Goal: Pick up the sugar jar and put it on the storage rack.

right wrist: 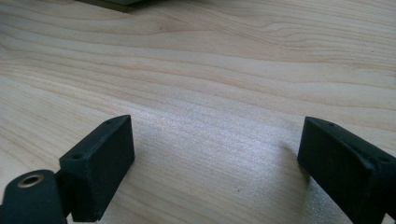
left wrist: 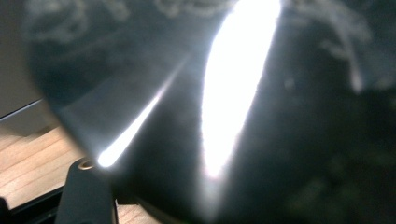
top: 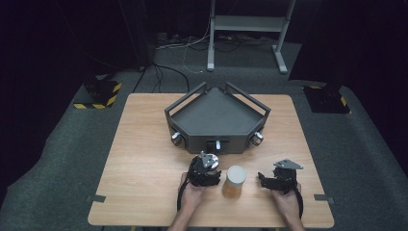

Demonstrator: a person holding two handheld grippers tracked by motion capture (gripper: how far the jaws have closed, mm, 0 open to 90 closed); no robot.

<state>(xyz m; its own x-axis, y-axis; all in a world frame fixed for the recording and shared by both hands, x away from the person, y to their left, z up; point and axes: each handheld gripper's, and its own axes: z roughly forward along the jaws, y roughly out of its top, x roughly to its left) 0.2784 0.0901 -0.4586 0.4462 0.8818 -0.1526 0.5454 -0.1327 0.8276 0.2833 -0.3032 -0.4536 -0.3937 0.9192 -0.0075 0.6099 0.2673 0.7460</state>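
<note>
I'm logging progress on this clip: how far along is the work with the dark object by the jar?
Done: the left gripper is shut on a shiny dark object beside the jar. In hand: that grip. Left: moving it; the tray holds nothing, and the right gripper rests open on the table.

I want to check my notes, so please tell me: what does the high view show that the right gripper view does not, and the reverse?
High view alone: the dark tray with its knobs, the jar with a pale lid standing between the two grippers, the left gripper and both of the person's hands.

Right gripper view alone: a close look at its two black fingers, which stand wide apart with nothing between them, and the fine wood grain.

Shared: the wooden table and the right gripper.
</note>
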